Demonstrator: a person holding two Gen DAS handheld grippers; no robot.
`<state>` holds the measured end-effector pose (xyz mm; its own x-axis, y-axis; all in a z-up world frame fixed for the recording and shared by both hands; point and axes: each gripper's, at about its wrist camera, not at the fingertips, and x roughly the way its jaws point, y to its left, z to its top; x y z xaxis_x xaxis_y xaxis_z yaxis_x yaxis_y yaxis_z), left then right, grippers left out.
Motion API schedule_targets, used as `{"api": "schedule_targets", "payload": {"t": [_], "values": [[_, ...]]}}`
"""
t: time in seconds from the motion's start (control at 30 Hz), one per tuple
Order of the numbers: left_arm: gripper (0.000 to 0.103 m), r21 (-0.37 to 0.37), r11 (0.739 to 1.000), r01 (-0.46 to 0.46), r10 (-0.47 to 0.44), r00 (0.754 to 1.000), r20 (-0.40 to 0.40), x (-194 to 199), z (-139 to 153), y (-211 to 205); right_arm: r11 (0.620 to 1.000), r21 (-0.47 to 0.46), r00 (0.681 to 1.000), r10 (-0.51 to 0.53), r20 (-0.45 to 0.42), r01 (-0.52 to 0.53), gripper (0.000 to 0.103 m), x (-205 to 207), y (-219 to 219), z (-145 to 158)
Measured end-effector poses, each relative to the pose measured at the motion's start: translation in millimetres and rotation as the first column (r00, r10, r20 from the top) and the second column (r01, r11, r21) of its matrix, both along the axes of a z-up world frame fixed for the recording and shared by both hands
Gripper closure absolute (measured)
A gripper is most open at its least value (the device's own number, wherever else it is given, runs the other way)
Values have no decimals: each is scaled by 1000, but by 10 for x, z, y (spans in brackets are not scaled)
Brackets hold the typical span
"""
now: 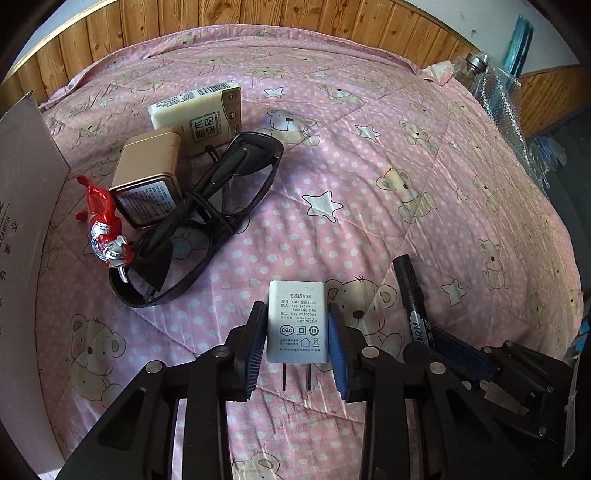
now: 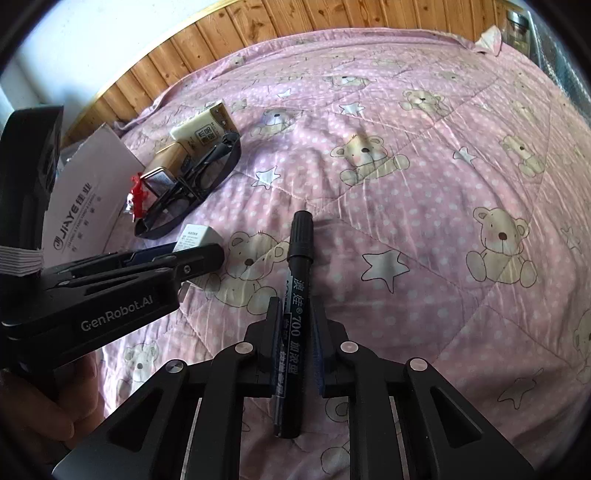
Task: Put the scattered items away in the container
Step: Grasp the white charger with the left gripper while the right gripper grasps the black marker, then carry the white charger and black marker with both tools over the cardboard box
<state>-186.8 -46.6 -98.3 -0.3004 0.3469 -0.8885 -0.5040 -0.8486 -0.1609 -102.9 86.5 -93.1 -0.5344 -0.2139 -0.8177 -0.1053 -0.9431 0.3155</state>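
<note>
On pink bear quilt [image 1: 369, 229], left gripper [image 1: 297, 332] fingers flanking white charger [image 1: 296, 325], right gripper [image 2: 295, 332] fingers gripping black marker [image 2: 297, 295]

A home bedroom: a pink quilted teddy-bear bedspread [image 1: 369, 184] meets knotty wooden wall panelling [image 1: 295, 26] at twelve o'clock.

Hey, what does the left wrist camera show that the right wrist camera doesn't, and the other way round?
Only the left wrist view shows the white power adapter's printed label and its two prongs, framed by the left gripper. Only the right wrist view shows the black marker's full length between the right gripper's fingers, plus the cardboard box's JIAYE logo. Both show the sunglasses, gold tin, tissue pack, red toy figure and pink bear quilt.
</note>
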Motion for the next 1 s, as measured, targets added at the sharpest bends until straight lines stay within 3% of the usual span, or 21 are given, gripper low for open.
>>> {"api": "schedule_targets", "payload": {"t": [0.27, 1.0], "values": [[70, 25, 1000, 1, 0, 999, -51, 146, 323, -100, 999, -38, 999, 11, -33, -12, 89, 155, -66, 201], [70, 120, 989, -86, 101, 987, -124, 775, 881, -863, 995, 40, 987, 99, -125, -95, 89, 737, -728, 739]]}}
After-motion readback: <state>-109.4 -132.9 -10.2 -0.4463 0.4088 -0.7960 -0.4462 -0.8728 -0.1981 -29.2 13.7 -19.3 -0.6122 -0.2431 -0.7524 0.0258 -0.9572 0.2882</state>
